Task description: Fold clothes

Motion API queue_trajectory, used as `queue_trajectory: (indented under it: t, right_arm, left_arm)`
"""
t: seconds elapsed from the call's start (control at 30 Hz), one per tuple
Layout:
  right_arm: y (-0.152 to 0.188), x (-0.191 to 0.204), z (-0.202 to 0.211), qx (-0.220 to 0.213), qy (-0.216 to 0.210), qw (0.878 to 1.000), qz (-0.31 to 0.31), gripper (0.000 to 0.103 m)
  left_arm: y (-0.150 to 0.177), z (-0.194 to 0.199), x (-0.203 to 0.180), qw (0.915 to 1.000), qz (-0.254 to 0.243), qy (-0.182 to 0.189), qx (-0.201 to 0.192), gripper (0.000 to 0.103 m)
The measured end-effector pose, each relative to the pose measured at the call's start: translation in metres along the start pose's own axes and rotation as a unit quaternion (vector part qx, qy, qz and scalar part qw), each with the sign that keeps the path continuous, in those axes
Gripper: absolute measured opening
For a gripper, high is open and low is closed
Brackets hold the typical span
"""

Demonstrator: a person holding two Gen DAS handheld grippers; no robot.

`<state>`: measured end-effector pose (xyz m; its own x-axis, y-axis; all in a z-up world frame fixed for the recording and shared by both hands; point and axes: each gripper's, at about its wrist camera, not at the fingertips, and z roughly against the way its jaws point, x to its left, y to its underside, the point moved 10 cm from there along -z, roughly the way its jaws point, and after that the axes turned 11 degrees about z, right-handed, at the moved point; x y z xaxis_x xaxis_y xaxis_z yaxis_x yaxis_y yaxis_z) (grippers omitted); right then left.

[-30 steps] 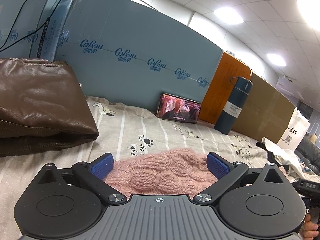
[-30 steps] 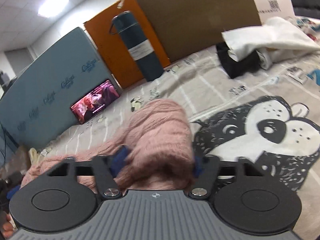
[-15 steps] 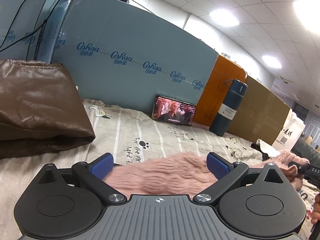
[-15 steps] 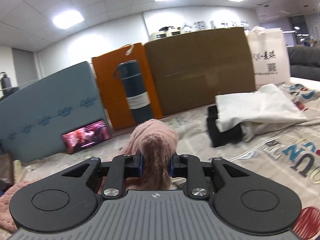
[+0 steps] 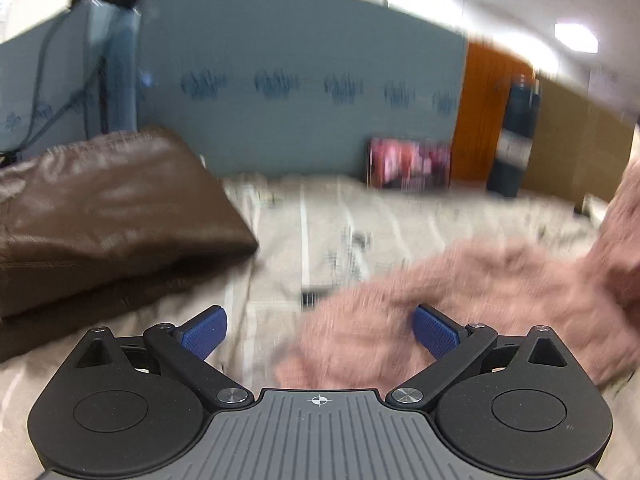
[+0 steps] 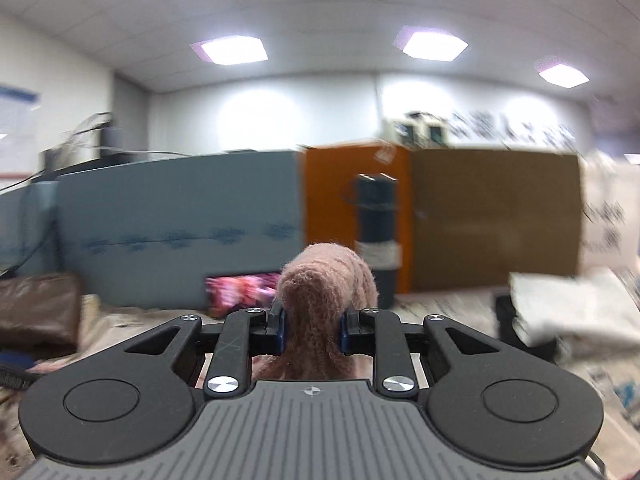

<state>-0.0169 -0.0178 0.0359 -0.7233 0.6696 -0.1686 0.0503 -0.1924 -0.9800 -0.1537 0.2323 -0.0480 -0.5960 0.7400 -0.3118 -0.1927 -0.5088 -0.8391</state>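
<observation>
A pink knitted sweater (image 5: 472, 300) lies blurred on the patterned bedsheet (image 5: 320, 220), rising toward the right edge of the left wrist view. My left gripper (image 5: 320, 330) is open, its blue pads (image 5: 204, 330) apart, with the sweater's edge between and before them. My right gripper (image 6: 312, 328) is shut on a bunched fold of the pink sweater (image 6: 324, 280) and holds it lifted, the fabric hanging down behind the fingers.
A folded brown leather jacket (image 5: 104, 216) lies at the left. A blue foam board (image 5: 300, 92), a phone (image 5: 408, 164), an orange panel (image 6: 356, 216), a dark bottle (image 6: 376, 232) and cardboard (image 6: 492, 216) stand at the back. White and black clothes (image 6: 568, 312) lie right.
My right gripper has closed on the sweater and lifted it higher, turning left. The sweater has been dragged right across the left view. Both views are motion-blurred.
</observation>
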Motion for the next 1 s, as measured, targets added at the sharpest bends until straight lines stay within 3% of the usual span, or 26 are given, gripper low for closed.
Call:
queue_trajectory:
  t: [0.13,0.23,0.27,0.37,0.57,0.63,0.7,0.73,0.77,0.83,1.0]
  right_arm:
    - [-0.017,0.062,0.002,-0.045,-0.008,0.991,0.123,0.021]
    - [-0.016,0.12,0.01,-0.092,-0.004,0.96,0.263,0.021]
    - [-0.013,0.138,0.012,-0.102,-0.012,0.95,0.296,0.021]
    - [0.002,0.179,0.017,-0.097,-0.081,0.94,0.318,0.021]
    - [0.014,0.191,0.005,-0.03,-0.182,0.958,0.221,0.024]
    - [0.015,0.19,0.002,-0.002,-0.221,0.961,0.164,0.032]
    - [0.015,0.189,-0.002,0.019,-0.265,0.958,0.109,0.046]
    - [0.016,0.192,-0.001,0.024,-0.284,0.954,0.091,0.059]
    - [0.016,0.193,0.001,0.026,-0.3,0.95,0.079,0.071]
    - [0.013,0.193,0.008,0.021,-0.33,0.942,0.065,0.085]
    - [-0.007,0.17,0.03,-0.016,-0.397,0.918,0.01,0.096]
  left_arm:
    - [-0.022,0.028,0.008,0.9944,0.076,0.052,-0.052,0.101]
    - [-0.031,0.044,0.013,0.9867,0.116,0.089,-0.072,0.101]
    - [-0.032,0.048,0.014,0.9848,0.125,0.095,-0.075,0.101]
    - [-0.033,0.055,0.013,0.9816,0.135,0.114,-0.073,0.101]
    - [-0.03,0.054,0.008,0.9716,0.162,0.167,-0.039,0.101]
    - [-0.026,0.049,0.001,0.9574,0.188,0.219,-0.002,0.101]
    - [-0.022,0.045,-0.006,0.938,0.219,0.266,0.038,0.101]
    - [-0.02,0.042,-0.007,0.9302,0.234,0.278,0.052,0.101]
    - [-0.018,0.039,-0.007,0.9284,0.24,0.277,0.059,0.101]
    - [-0.015,0.037,-0.005,0.9339,0.24,0.257,0.061,0.101]
    - [-0.018,0.046,0.001,0.9357,0.257,0.236,0.052,0.101]
